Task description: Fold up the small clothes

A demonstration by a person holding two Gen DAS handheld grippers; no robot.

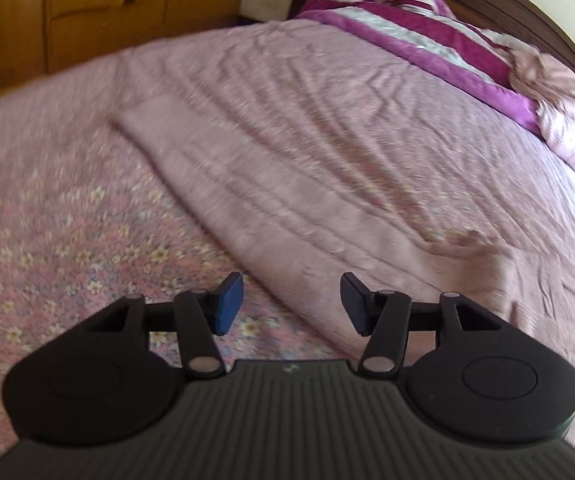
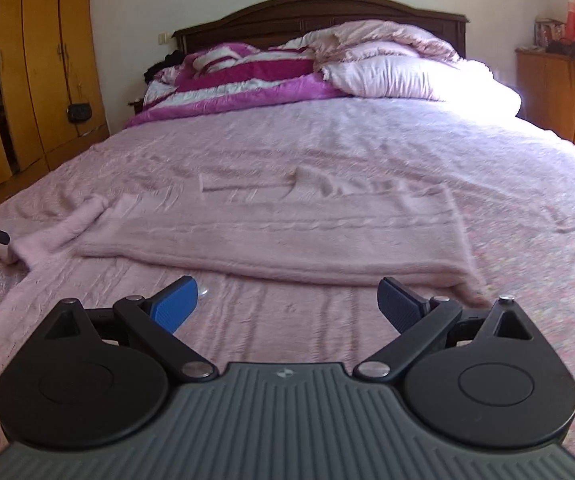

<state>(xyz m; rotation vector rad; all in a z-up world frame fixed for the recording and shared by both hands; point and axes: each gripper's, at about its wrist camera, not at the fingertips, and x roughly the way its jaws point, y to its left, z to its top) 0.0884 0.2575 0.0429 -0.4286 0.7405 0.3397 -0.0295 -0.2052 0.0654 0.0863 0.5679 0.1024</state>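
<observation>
Both claws, left claw [image 1: 291,306] and right claw [image 2: 287,306], gape empty. Pink sweater [image 2: 271,236] lies flat on the bed [image 2: 367,140] at 12 o'clock: soft, light, floppy; pinch its hem corners.

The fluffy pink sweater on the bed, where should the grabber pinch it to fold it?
Probably at the sleeve that sticks out from the pink sweater on its left side. It lies flat and loose, clear of the body, so the open left gripper, already nearby, could come down on its end from that side and carry it across.
</observation>
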